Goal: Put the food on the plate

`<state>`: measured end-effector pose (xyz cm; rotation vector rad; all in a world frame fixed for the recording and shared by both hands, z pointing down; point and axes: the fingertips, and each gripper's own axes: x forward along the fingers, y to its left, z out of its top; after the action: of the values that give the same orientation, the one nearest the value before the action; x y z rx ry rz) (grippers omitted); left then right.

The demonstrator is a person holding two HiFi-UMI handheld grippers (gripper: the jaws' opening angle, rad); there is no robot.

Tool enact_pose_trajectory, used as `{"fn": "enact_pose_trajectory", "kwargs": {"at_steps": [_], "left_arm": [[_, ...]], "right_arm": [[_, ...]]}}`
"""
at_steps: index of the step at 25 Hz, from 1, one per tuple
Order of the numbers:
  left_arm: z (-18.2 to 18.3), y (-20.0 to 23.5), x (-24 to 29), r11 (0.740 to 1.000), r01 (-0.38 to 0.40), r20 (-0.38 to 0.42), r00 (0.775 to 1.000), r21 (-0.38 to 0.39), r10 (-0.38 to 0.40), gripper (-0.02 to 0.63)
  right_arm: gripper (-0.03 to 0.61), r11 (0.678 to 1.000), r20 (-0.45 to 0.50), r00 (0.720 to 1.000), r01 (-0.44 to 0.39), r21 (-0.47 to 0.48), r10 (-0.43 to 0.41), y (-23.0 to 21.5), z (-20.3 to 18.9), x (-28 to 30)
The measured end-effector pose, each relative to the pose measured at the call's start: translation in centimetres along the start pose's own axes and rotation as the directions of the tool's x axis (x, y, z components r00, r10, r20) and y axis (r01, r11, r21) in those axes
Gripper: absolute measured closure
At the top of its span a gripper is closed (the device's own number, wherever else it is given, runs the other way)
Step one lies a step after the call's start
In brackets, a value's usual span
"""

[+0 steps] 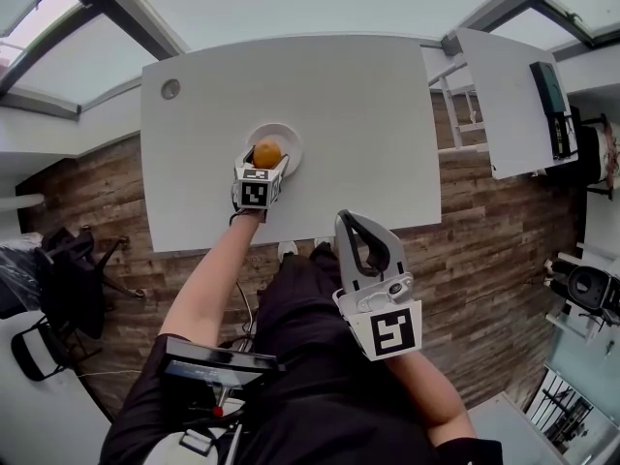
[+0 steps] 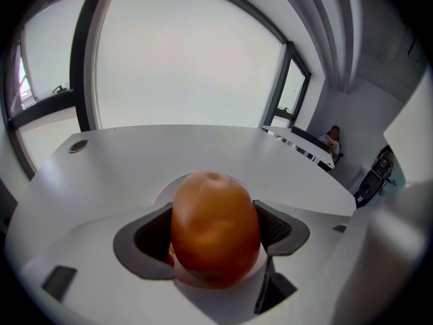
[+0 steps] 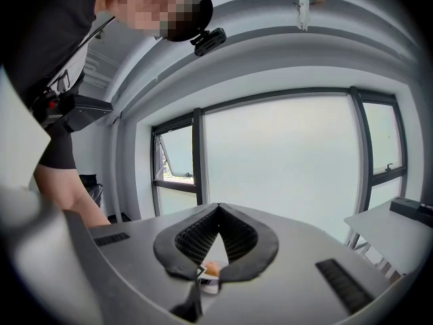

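We see a white table [image 1: 368,114] on a brown wood floor [image 1: 484,250], with big windows around the room. A white plate [image 1: 288,139] sits on the table near our edge. An orange [image 1: 267,153] is over the plate, and the left gripper [image 1: 263,166] reaches out to it. The right gripper [image 1: 349,223] is back near our body, off the table, well apart from the plate.

From the left gripper's own view, the orange [image 2: 215,229] fills the middle. The two dark jaws press on it from both sides, so the gripper is clamped on the orange. A bit of the plate's edge [image 2: 164,192] peeks out behind it. We cannot tell if the orange touches the plate. The table [image 2: 169,147] spreads out past it, up to a wide window [image 2: 183,59].

From the right gripper's own view, the jaws point up at a window [image 3: 284,161]. Their tips meet, and nothing is held between them. An arm [image 3: 67,191] shows at the left.
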<state>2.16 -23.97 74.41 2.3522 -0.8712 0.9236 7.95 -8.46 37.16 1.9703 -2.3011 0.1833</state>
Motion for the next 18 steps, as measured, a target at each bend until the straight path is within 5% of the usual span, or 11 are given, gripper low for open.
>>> {"fn": "enact_pose_trajectory", "kwargs": {"at_steps": [18], "left_arm": [[1.4, -0.3, -0.2, 1.000, -0.007, 0.045, 0.999, 0.023, 0.006, 0.270]], "right_arm": [[0.581, 0.999, -0.032, 0.999, 0.032, 0.002, -0.032, -0.2, -1.0, -1.3]]}}
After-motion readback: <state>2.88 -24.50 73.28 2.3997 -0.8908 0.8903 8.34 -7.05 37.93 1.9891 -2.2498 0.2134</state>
